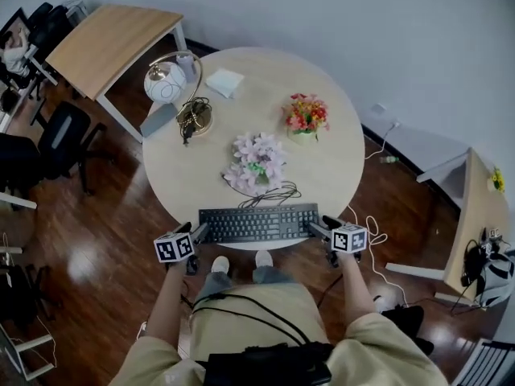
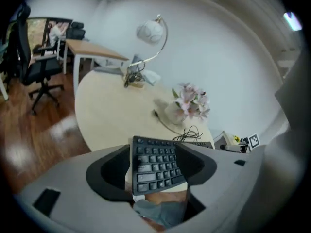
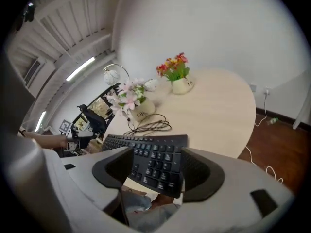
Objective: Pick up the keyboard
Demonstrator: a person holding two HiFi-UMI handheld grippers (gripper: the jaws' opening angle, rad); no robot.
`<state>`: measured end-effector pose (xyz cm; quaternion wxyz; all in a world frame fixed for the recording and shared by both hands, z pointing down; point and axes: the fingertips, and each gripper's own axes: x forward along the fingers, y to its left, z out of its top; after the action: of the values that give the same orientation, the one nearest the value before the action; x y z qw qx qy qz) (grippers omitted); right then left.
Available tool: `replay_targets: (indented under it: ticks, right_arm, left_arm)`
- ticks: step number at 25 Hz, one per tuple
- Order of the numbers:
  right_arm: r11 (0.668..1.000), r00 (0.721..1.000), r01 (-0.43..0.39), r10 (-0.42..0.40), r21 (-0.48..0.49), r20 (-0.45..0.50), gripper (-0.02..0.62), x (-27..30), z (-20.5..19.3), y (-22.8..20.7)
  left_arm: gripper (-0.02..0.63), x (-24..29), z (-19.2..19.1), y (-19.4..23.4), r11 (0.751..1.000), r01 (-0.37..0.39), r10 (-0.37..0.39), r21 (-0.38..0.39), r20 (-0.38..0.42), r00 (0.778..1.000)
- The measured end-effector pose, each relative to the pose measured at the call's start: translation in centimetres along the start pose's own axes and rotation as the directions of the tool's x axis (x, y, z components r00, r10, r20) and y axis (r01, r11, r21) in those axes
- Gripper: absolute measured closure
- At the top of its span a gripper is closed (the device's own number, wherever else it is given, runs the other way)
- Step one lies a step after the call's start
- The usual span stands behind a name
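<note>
In the head view, the black keyboard (image 1: 257, 223) lies flat along the edge of the round worktop (image 1: 338, 167) closest to the person. The left gripper (image 1: 199, 232) is at the keyboard's left end. The right gripper (image 1: 319, 228) is at its right end. A curled cable (image 1: 273, 193) and pink flowers (image 1: 257, 161) sit just behind the keyboard, toward the middle of the worktop.

In the left gripper view, the end of the keyboard (image 2: 155, 164) sits between the two fingers (image 2: 109, 171). The fingers are clenched on it, one on each long side.

In the right gripper view, the other end of the keyboard (image 3: 158, 164) fills the gap between the fingers (image 3: 199, 171). They are squeezing it too.
</note>
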<state>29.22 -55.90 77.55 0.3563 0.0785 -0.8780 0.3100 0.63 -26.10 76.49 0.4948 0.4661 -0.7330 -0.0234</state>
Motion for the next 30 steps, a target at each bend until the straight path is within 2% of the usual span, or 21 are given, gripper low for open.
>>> replay_targets:
  ticks: [2,6,9,11,15,23,26,30]
  right_arm:
    - [0.999,0.999,-0.016,0.018,0.048,-0.036,0.296,0.7,-1.2,-2.2]
    - [0.992,0.998,-0.032,0.040,0.121,-0.058,0.328,2.3,-2.2,-3.6]
    - [0.993,0.997,-0.042,0.049,0.114,-0.067,0.333,3.6,-2.5,-3.6]
    - [0.993,0.998,-0.029,0.035,0.112,-0.054,0.372,4.2,-2.5,-3.7]
    - [0.992,0.999,-0.026,0.028,0.125,-0.021,0.403,4.6,-2.3,-3.6]
    - [0.987,1.000,-0.002,0.002,0.162,-0.003,0.405,4.6,-2.8,-4.0]
    - [0.986,1.000,0.001,-0.001,0.167,0.001,0.405,4.5,-2.6,-3.8]
    - [0.990,0.999,0.021,-0.016,0.142,-0.037,0.400,4.5,-2.6,-3.6]
  left_arm:
    - [0.331,0.8,-1.9,1.9,0.999,-0.021,0.018,-0.043,-0.064,0.998]
    - [0.354,2.1,-3.7,3.9,0.997,-0.056,0.048,-0.060,-0.135,0.990]
    - [0.356,3.0,-3.4,4.6,0.995,-0.069,0.059,-0.067,-0.145,0.988]
    - [0.413,3.1,-3.4,4.9,0.996,-0.066,0.056,-0.056,-0.161,0.985]
    - [0.416,2.8,-3.6,4.8,0.999,-0.019,0.013,-0.031,-0.184,0.983]
    - [0.417,3.6,-3.5,3.3,0.998,0.067,-0.069,-0.014,-0.191,0.979]
    - [0.436,4.2,-3.8,2.9,0.998,0.055,-0.050,0.017,-0.209,0.977]
    - [0.485,4.6,-3.9,2.6,0.999,0.034,-0.034,-0.004,-0.197,0.980]
